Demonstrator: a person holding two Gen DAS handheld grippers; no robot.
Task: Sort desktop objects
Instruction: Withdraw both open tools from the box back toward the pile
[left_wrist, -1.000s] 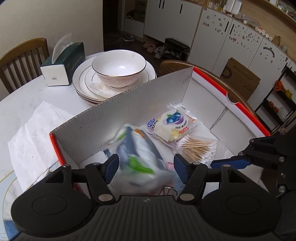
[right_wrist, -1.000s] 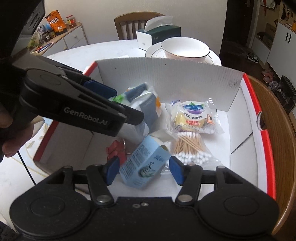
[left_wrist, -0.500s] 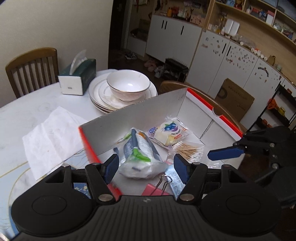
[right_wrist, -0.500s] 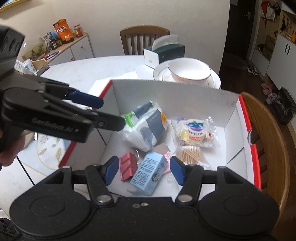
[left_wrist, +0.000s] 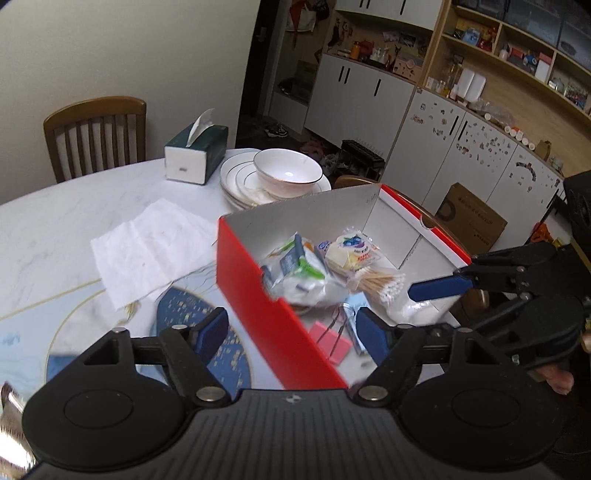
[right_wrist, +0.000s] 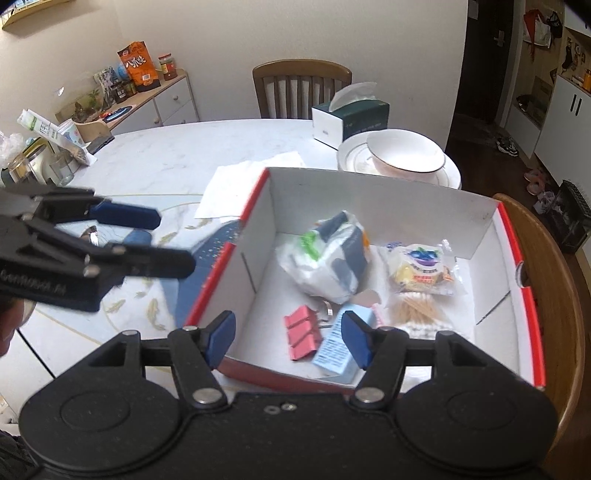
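Observation:
A red and white cardboard box (right_wrist: 255, 206) (left_wrist: 243, 280) stands on the table. In it lie a plastic bag of wipes (right_wrist: 328, 258) (left_wrist: 295, 273), a snack pack (right_wrist: 421, 266), a bag of cotton swabs (right_wrist: 417, 314) (left_wrist: 380, 284), pink binder clips (right_wrist: 301, 332) and a light blue carton (right_wrist: 336, 347). My left gripper (left_wrist: 291, 336) is open and empty, over the box's near left wall; it also shows in the right wrist view (right_wrist: 147, 240). My right gripper (right_wrist: 288, 339) is open and empty, above the box's near edge.
White plates with a bowl (right_wrist: 404, 158) and a green tissue box (right_wrist: 351, 118) stand behind the box. A white paper napkin (left_wrist: 147, 243) lies left of it. Wooden chairs (right_wrist: 561, 295) stand around the table. Jars and glasses (right_wrist: 44, 162) crowd the table's far left.
My left gripper let go of the wipes bag, which now lies in the box, and drew back up and left. My right gripper also pulled back and up from the box.

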